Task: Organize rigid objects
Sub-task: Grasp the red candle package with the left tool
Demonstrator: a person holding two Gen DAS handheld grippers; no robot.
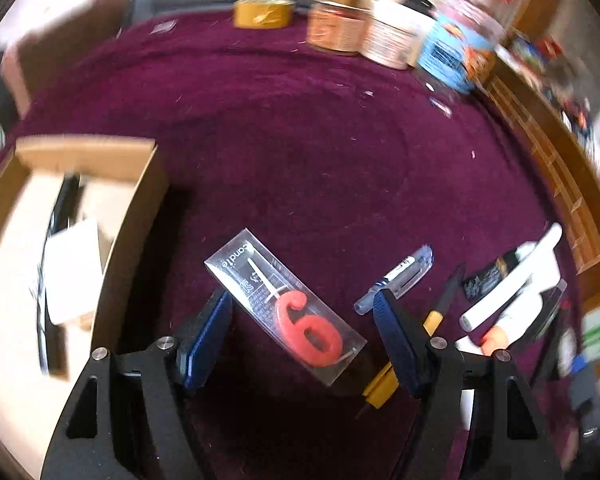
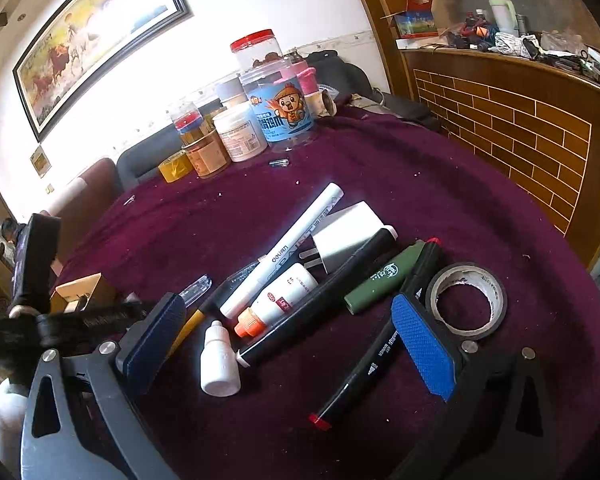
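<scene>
My left gripper [image 1: 302,312] is open, its fingers on either side of a clear box holding a red number 6 candle [image 1: 286,306], which lies on the purple cloth. A cardboard box [image 1: 60,240] stands to the left. My right gripper [image 2: 288,316] is open above a pile of small items: a white paint marker [image 2: 284,250], a white glue bottle with orange cap [image 2: 280,300], a small white dropper bottle [image 2: 218,360], a white plug adapter [image 2: 346,236], a green tube [image 2: 384,278] and black markers [image 2: 364,364].
A black tape roll [image 2: 466,300] lies right of the pile. A blue-capped pen [image 1: 396,280] and a yellow-black pencil [image 1: 432,320] lie right of the candle. Jars and cans [image 2: 252,120] and a yellow tape roll [image 1: 264,12] stand at the table's far edge. A wood brick-pattern counter [image 2: 520,128] is at the right.
</scene>
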